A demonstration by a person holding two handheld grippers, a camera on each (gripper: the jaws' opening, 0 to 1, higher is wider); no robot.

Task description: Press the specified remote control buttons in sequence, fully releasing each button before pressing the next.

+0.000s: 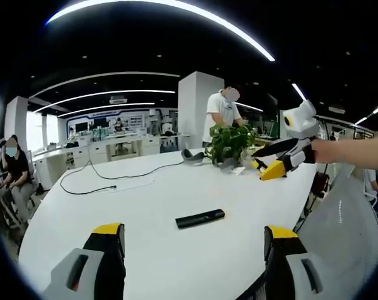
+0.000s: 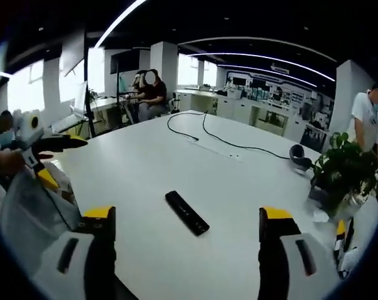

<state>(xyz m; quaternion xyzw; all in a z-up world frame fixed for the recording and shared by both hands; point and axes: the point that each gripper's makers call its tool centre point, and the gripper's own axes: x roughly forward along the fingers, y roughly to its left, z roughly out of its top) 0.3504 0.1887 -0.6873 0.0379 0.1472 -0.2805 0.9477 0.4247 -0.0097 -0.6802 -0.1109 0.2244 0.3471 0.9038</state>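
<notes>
A black remote control (image 1: 200, 219) lies flat on the white table (image 1: 132, 206), a little beyond my left gripper (image 1: 194, 234), whose two yellow-tipped jaws stand wide apart with nothing between them. In the right gripper view the remote control (image 2: 186, 213) lies lengthwise just ahead of my right gripper (image 2: 188, 220), which is also open and empty. The right gripper (image 1: 268, 168), held by a hand, hovers above the table's right side. The left gripper (image 2: 62, 160) comes in from the left, held above the table edge.
A potted green plant (image 1: 229, 143) (image 2: 343, 170) and grey headphones (image 1: 192, 156) (image 2: 298, 156) stand at the table's far side. A black cable (image 1: 92, 181) (image 2: 204, 134) runs across the table. People sit and stand at other desks behind.
</notes>
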